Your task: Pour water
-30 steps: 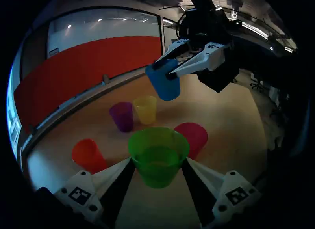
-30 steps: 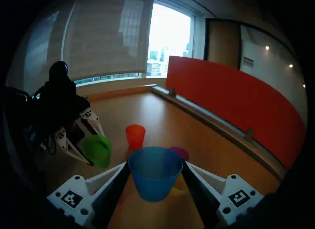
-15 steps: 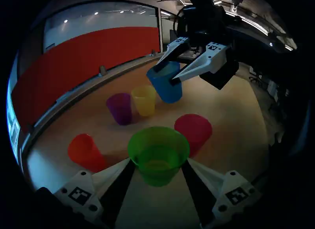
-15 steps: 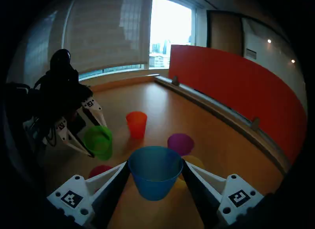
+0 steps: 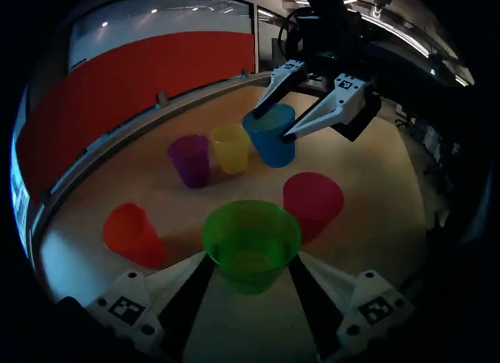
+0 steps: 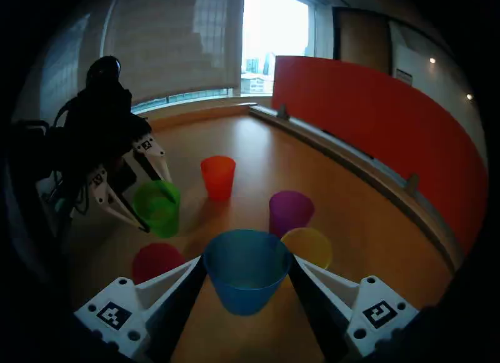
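Over the wooden table (image 5: 375, 194), at 12 to 1 o'clock in the left gripper view, the right gripper (image 5: 270, 125) has dropped since a second ago. Its fingers are clamped on the blue cup (image 5: 273, 147), which was tilted and high then and is now upright, just beside the yellow cup (image 5: 230, 147). At 6 o'clock the left gripper (image 5: 251, 257) stays clamped on the green cup (image 5: 251, 238) — a pale pool at its bottom. In the right gripper view the pink cup (image 6: 155, 263) has come into sight at 8 o'clock.
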The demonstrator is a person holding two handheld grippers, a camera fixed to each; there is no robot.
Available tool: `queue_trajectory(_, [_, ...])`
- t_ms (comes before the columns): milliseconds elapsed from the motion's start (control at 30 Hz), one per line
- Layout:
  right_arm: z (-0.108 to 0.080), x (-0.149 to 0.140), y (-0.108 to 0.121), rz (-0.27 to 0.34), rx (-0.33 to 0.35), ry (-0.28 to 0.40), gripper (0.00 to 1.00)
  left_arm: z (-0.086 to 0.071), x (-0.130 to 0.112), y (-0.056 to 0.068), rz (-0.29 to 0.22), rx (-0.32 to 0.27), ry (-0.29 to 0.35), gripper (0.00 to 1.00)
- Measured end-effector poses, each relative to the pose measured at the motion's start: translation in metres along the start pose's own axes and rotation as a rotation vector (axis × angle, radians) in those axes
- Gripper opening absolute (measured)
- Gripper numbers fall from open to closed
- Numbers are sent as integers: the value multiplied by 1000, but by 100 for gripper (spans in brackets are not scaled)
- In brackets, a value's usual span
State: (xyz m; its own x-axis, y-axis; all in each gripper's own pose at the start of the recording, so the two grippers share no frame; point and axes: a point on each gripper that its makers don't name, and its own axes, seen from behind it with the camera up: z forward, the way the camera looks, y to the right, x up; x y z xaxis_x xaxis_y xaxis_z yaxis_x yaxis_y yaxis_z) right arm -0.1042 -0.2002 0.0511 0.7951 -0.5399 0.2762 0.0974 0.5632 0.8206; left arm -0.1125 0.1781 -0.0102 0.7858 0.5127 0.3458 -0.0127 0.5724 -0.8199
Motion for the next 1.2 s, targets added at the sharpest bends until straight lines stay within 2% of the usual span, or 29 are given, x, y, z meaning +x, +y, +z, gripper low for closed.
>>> queue_trajectory(400, [8,-18,-2,-6,22,-31,94,5,-7,0,2,-18,-39,81])
queue_trajectory(1200, [21,-31,-2,-1,32,-48,94,16,-19,1,-19,-28,-49,81])
